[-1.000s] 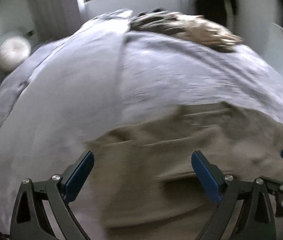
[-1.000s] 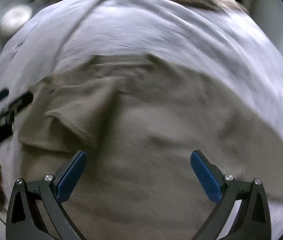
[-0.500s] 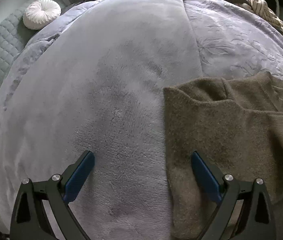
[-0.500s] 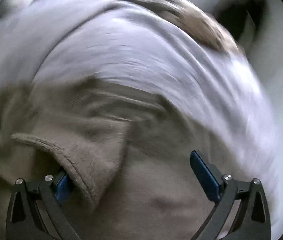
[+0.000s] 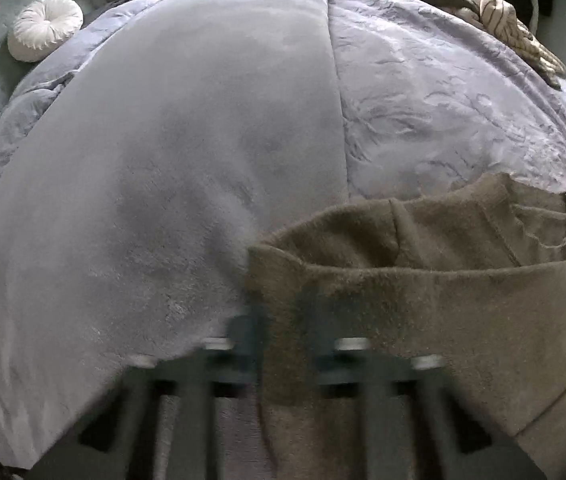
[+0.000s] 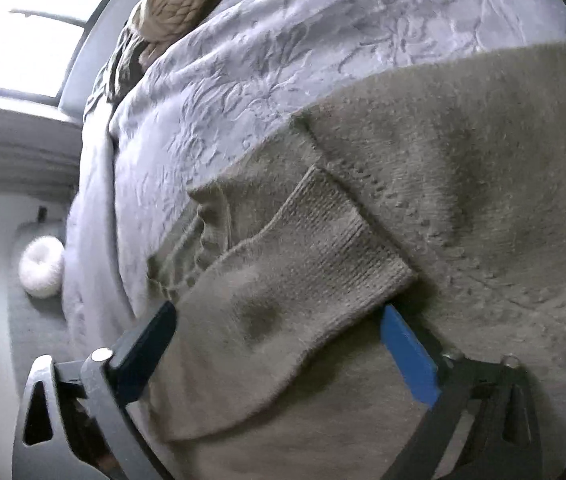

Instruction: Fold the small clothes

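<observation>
Two grippers are on one brown sweater point(image 5: 423, 300), which lies spread on the bed point(image 5: 163, 200) over its lilac blanket, toward the near edge and to the right of the seam where the plush cover meets the patterned one.

Our left gripper point(image 5: 283, 344) sits at the sweater's left edge. The view is smeared there, but the fingers have come fully together and the knit edge appears pinched between them; we read this as a hold on the left side of the garment, near its corner.

Our right gripper point(image 6: 279, 320) straddles the sleeve point(image 6: 283, 272). The cuff end points away from us and up to the right, so the sleeve's long axis runs straight out between the fingers point(image 6: 407, 352) rather than across them. These fingers are about half apart and closing, with the sleeve between them; we cannot tell whether the pads press it yet, since the left one is partly hidden under the knit.

What matters for the coming move, as we judge it, is that the body of the sweater lies to the right of the left hand and beyond the right hand. A fold would carry the sleeve and the left edge inward over the body, toward the sweater's middle. A white round cushion point(image 5: 45, 28) and a bundle of striped cloth point(image 5: 503, 12) at the far edge of the bed are well apart from all this.
</observation>
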A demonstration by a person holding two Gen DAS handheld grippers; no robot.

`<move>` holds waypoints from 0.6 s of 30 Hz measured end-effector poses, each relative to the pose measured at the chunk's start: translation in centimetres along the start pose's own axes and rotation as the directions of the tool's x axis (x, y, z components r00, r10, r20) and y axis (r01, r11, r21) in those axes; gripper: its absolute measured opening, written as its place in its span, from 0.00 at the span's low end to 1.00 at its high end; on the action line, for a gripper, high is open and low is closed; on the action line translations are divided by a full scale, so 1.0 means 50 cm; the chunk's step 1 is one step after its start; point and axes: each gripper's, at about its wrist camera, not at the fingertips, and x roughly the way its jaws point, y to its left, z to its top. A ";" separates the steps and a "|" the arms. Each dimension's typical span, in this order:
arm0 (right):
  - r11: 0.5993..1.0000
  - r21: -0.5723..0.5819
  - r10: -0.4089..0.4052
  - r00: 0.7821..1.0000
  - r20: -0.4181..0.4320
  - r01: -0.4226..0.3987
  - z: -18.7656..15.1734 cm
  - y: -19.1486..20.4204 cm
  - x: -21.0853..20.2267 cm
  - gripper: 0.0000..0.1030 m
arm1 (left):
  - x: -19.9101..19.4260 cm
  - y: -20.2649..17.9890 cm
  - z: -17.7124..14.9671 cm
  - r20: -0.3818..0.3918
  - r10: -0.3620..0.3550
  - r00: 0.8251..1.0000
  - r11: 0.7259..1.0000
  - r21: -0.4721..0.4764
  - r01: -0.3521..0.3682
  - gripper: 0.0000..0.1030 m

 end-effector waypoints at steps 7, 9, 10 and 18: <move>0.999 -0.045 -0.015 1.000 -0.021 0.014 -0.015 -0.001 -0.024 0.08 | 0.003 0.045 0.006 0.008 -0.088 0.996 0.995 0.052 0.087 0.08; 0.995 -0.051 -0.091 0.996 -0.016 0.090 -0.017 -0.023 -0.022 0.08 | 0.006 0.032 0.000 0.012 -0.085 0.996 0.993 0.078 0.084 0.08; 0.992 -0.031 -0.121 0.992 -0.030 0.120 -0.017 -0.046 -0.015 0.08 | 0.010 0.033 0.001 0.011 -0.088 0.996 0.993 0.078 0.087 0.08; 1.000 -0.029 -0.011 0.997 -0.082 0.009 -0.054 -0.028 -0.040 0.41 | -0.047 0.045 -0.006 0.049 -0.088 0.995 0.996 0.031 0.086 0.09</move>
